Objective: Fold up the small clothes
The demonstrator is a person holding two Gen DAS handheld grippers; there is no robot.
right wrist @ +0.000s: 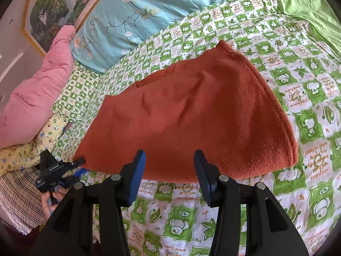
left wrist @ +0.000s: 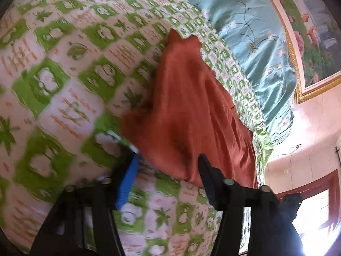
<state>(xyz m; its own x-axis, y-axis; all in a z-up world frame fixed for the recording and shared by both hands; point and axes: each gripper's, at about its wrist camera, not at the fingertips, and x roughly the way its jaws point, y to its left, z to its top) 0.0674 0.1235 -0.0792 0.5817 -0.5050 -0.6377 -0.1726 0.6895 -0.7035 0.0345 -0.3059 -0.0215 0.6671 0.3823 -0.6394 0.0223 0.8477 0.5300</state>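
A rust-orange knitted garment [right wrist: 191, 111] lies spread on the green-and-white checked bedcover [right wrist: 298, 81]. My right gripper [right wrist: 170, 160] hovers at the garment's near hem, open, with nothing pinched between its blue pads. In the left wrist view the same garment [left wrist: 191, 106] runs away from the camera, and its near corner sags between the spread fingers of my left gripper [left wrist: 168, 168], which is open; the pads do not press on it. From the right wrist view, the left gripper [right wrist: 82, 167] sits at the garment's left corner, held by a hand [right wrist: 50, 202].
A pink quilt [right wrist: 36, 98], a pale blue flowered duvet [right wrist: 149, 10] and a yellow printed cloth [right wrist: 27, 149] pile up at the head of the bed. A framed picture [left wrist: 309, 42] hangs on the wall. A window [left wrist: 315, 213] glares at the lower right.
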